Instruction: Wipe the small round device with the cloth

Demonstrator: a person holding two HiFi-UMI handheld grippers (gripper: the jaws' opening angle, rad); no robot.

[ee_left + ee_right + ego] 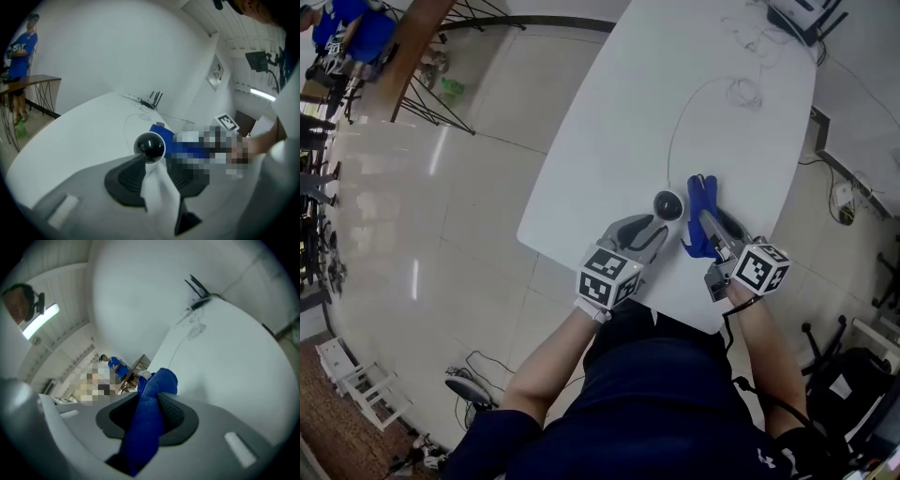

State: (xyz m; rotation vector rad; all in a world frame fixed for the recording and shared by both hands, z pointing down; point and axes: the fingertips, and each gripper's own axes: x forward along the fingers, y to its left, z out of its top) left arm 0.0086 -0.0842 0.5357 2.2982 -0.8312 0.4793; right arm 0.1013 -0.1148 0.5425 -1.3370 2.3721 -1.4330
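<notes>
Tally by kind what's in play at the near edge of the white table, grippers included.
Grey handheld grippers: 2 (left gripper, right gripper)
Small round white device with black dome: 1
Blue cloth: 1
Total: 4

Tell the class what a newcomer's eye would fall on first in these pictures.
The bright blue cloth stands out most, clamped in the right hand-held gripper close to the near edge of the white table. Just left of it, the small round device, white with a glossy black dome, sits between the jaws of the left hand-held gripper.
</notes>
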